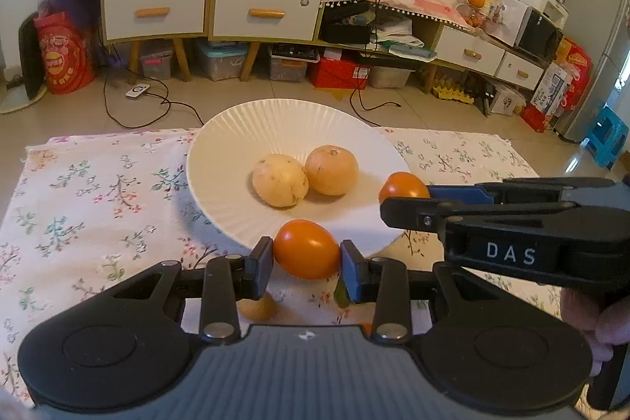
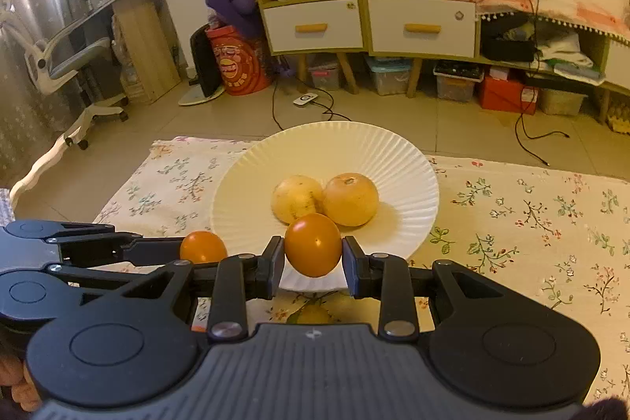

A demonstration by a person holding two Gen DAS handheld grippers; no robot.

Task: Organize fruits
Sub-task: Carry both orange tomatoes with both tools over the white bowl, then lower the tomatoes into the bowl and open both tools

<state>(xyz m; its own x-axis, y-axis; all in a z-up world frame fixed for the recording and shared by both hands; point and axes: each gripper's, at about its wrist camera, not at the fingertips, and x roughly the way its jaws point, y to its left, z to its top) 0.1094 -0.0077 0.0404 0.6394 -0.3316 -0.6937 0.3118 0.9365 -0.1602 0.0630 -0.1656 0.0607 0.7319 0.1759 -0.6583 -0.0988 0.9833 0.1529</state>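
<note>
Orange fruit [image 1: 306,249], lower centre of the left wrist view, sits clamped between the left gripper's [image 1: 306,264] blue pads. A second orange fruit [image 2: 313,249], lower centre of the right wrist view, is pinched by the right gripper [image 2: 313,268]. Beyond them, mid-frame, a white fluted plate [image 2: 354,152] on a floral cloth [image 2: 531,215] holds two pale yellow fruits [image 2: 297,198], touching.

A small fruit [image 2: 311,313] on the cloth lies half hidden beneath the right gripper [image 2: 314,268]; the plate's [image 1: 220,160] near rim is masked by grippers.
</note>
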